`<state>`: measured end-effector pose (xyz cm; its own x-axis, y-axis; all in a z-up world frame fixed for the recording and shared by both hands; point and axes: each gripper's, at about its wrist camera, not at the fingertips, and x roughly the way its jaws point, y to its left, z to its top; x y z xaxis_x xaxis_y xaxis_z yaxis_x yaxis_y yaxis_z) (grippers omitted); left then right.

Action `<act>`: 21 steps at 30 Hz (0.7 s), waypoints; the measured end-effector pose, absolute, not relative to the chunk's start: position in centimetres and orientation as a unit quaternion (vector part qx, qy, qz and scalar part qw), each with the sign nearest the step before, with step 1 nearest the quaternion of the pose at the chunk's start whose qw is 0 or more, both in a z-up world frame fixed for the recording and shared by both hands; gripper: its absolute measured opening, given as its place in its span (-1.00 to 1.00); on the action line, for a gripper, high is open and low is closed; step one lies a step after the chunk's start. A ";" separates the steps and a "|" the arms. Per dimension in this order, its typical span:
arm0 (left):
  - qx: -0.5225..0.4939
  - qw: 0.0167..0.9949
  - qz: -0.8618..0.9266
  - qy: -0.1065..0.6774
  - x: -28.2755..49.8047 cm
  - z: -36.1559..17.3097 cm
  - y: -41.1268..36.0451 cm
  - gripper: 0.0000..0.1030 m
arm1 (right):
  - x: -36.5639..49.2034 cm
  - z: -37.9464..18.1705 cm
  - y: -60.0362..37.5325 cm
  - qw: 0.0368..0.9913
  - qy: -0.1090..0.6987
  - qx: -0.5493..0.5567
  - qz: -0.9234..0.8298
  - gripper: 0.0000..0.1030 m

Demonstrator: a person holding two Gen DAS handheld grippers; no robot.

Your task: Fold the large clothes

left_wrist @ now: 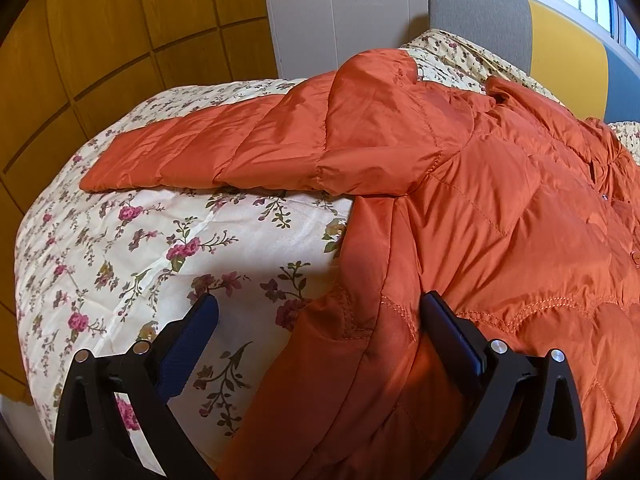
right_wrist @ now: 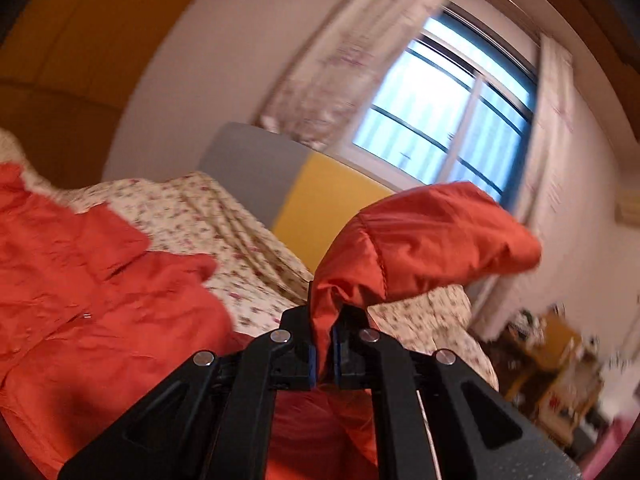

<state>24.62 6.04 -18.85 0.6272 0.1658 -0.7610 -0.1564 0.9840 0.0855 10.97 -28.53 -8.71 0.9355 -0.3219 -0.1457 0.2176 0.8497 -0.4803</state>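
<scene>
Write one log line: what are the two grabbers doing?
left gripper: open, over jacket hem | right gripper: shut on sleeve, lifted | bed: floral

Orange jacket (left_wrist: 460, 184), floral cream bedspread (left_wrist: 240, 240)

Place: a home bedroom.
Bed: floral quilt (left_wrist: 224, 240) spread across the mattress, centre of the left wrist view.
Headboard: grey and yellow padded panels (left_wrist: 480, 24) at 12 to 1 o'clock.
Window: barred, with floral curtains (right_wrist: 448, 116) at 1 o'clock.
Wardrobe: wooden panelled doors (left_wrist: 120, 40) at 10 o'clock.
</scene>
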 end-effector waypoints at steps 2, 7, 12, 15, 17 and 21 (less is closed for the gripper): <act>0.005 0.902 0.089 0.422 24.6 -18.9 6.1 0.94 | 11.7 -9.6 -26.4 0.951 0.110 -0.263 -0.119 -0.91; 0.005 0.902 0.089 0.422 24.6 -18.8 6.0 0.94 | 12.5 -12.6 -20.3 0.938 0.102 -0.327 -0.055 -0.92; 0.005 0.902 0.089 0.422 24.6 -18.8 6.0 0.94 | 12.5 -15.9 -16.0 0.920 0.099 -0.380 0.012 -0.92; 0.005 0.902 0.089 0.422 24.6 -18.8 6.1 0.94 | 12.1 -17.7 -14.6 0.907 0.099 -0.407 0.045 -0.92; 0.006 0.902 0.090 0.422 24.6 -18.8 6.1 0.94 | 11.8 -18.4 -14.1 0.899 0.098 -0.423 0.064 -0.92; 0.008 0.903 0.093 0.420 24.7 -18.9 5.8 0.94 | 13.6 -19.7 -12.8 0.881 0.144 -0.435 0.119 -0.92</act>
